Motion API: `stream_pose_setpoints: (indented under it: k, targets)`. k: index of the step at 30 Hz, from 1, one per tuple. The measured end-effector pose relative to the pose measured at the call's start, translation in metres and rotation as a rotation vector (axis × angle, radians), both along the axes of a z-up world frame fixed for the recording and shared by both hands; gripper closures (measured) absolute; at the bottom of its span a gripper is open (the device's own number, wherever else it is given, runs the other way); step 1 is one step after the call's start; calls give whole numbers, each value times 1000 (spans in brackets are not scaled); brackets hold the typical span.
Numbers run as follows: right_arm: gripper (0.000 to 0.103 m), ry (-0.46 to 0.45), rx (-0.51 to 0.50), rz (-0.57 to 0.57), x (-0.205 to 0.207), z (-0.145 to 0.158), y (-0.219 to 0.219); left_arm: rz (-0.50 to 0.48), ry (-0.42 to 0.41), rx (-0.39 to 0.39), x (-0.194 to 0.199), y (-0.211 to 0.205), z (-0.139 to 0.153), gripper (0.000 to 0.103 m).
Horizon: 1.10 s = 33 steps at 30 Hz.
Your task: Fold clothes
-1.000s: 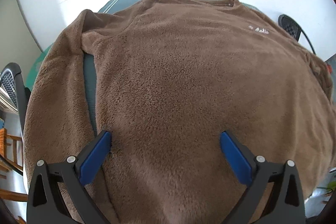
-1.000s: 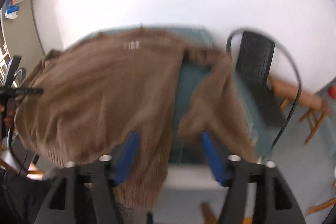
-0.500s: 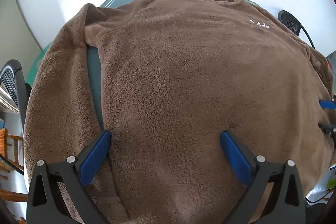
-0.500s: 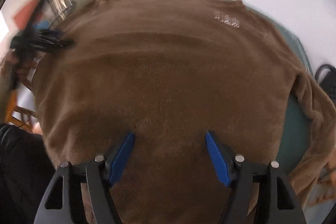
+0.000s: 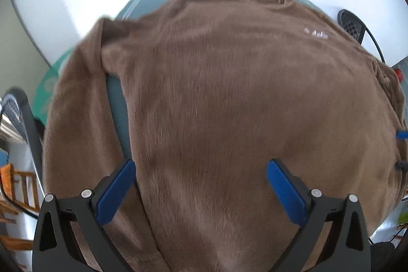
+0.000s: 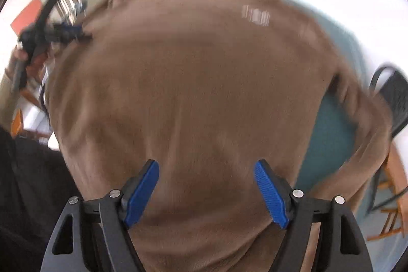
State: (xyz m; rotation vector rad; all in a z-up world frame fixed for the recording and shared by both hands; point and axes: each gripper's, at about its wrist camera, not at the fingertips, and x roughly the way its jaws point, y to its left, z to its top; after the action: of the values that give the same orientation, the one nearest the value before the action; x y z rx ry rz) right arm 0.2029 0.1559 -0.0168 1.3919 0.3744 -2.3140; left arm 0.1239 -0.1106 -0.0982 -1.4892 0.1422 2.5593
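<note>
A brown fleece sweater (image 5: 229, 93) lies spread front-up on a teal table (image 5: 142, 1), its white chest logo (image 5: 316, 34) at the far right. My left gripper (image 5: 201, 165) hangs open above the lower left of the sweater's body, beside the left sleeve (image 5: 76, 119), with nothing held. My right gripper (image 6: 206, 165) hovers over the lower middle of the sweater (image 6: 191, 80). Its jaws are opening, with only fleece below them. The right sleeve (image 6: 364, 131) drapes down the table's side. The left gripper (image 6: 63, 32) shows blurred at the far left of the right wrist view.
A black mesh chair (image 5: 350, 24) stands past the table's far right corner, also the chair (image 6: 397, 98) in the right wrist view. Another dark chair (image 5: 15, 108) and wooden furniture (image 5: 17, 182) sit at the left. A person's dark clothing (image 6: 25, 195) fills the lower left.
My right gripper swung from the sweater's right sleeve and table edge to over its body, and its jaws widened. My left gripper drew back a little, still open.
</note>
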Motion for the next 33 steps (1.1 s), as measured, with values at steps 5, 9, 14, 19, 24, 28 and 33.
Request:
stream_pose_setpoints:
  k: [5, 9, 14, 19, 24, 28, 33]
  targets:
    - [21, 56, -149, -14, -65, 36, -22, -44, -24, 2, -30, 28, -3, 0]
    - [21, -1, -67, 46, -104, 9, -56, -51, -75, -23, -41, 37, -16, 0]
    - [20, -124, -12, 49, -124, -41, -55, -48, -76, -38, -43, 39, -27, 0]
    - [8, -19, 10, 52, -96, -49, -47, -56, -26, -18, -36, 37, -29, 0]
    - [1, 14, -19, 43, -78, -52, -33, -53, -79, -25, -41, 37, -25, 0]
    - [0, 52, -40, 27, -74, -54, -31, -23, -63, -34, -53, 41, -3, 0]
    - [0, 76, -57, 22, -70, -52, -28, -30, -57, 34, -58, 63, 10, 0]
